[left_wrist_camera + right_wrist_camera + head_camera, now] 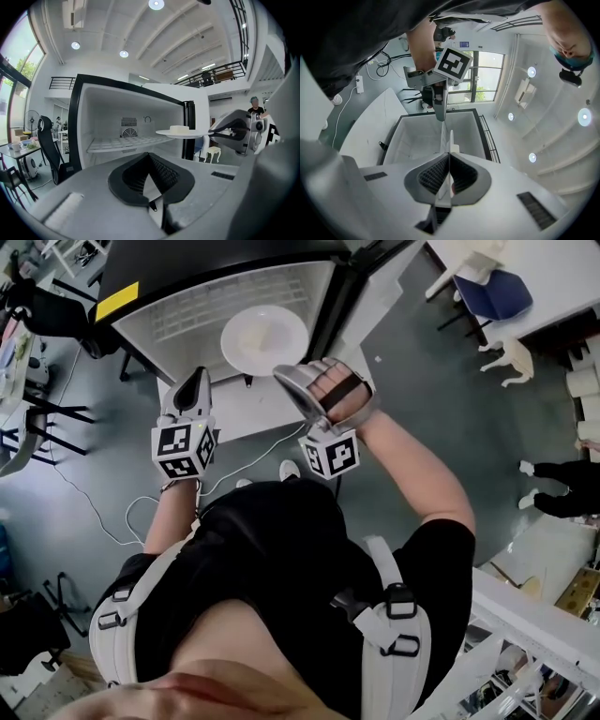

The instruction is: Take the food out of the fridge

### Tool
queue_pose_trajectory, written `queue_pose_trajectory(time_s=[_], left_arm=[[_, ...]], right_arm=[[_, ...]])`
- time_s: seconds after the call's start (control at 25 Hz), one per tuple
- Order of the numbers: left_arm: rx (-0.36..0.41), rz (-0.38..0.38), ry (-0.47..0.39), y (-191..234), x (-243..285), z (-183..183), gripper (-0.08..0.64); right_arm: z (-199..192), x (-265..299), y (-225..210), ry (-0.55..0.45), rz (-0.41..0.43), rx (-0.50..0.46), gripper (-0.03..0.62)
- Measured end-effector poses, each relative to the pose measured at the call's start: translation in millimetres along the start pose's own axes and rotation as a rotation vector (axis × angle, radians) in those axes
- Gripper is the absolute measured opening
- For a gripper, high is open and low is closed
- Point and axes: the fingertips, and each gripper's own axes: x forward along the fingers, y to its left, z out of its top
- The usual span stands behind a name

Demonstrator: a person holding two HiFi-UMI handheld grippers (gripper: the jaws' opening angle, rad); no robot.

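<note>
The fridge [187,310] stands open in front of me, with a bare wire shelf [126,142] inside. In front of the opening hangs a white plate [263,338], level, bearing a pale block of food [179,128]. My right gripper [286,377] is shut on the plate's near rim; in the right gripper view the plate [443,136] shows edge-on between the pads of the right gripper [449,157]. My left gripper [197,378] hovers to the left of the plate, clear of it. Its jaws are shut with nothing between them, as the left gripper view shows [150,157].
The fridge door [375,287] swings out to the right of the plate. A white table with a blue chair [492,292] lies further right. Cables [94,512] trail on the floor at left. A black office chair [47,140] stands left of the fridge.
</note>
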Motion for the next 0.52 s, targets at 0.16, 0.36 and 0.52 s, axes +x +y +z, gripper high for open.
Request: queue_pose_trajectory(time_s=[0.16,0.36,0.52], left_arm=[[0.002,0.002,0.002,0.9,-5.2,-1.7,0.002],[-0.001,0.009,-0.003,1.6,-7.3,-0.6,0.002],[0.0,0.01,-0.017,2.1,-8.0,4.0,0.002]], right_arm=[[-2.9,-0.1,3.8,0.009,0.009,-0.005,0.015],[2.2,1.0,4.1,-0.011,0.017,-0.013,0.015],[5.2,2.5,2.3,-0.019,0.011,-0.013,0.017]])
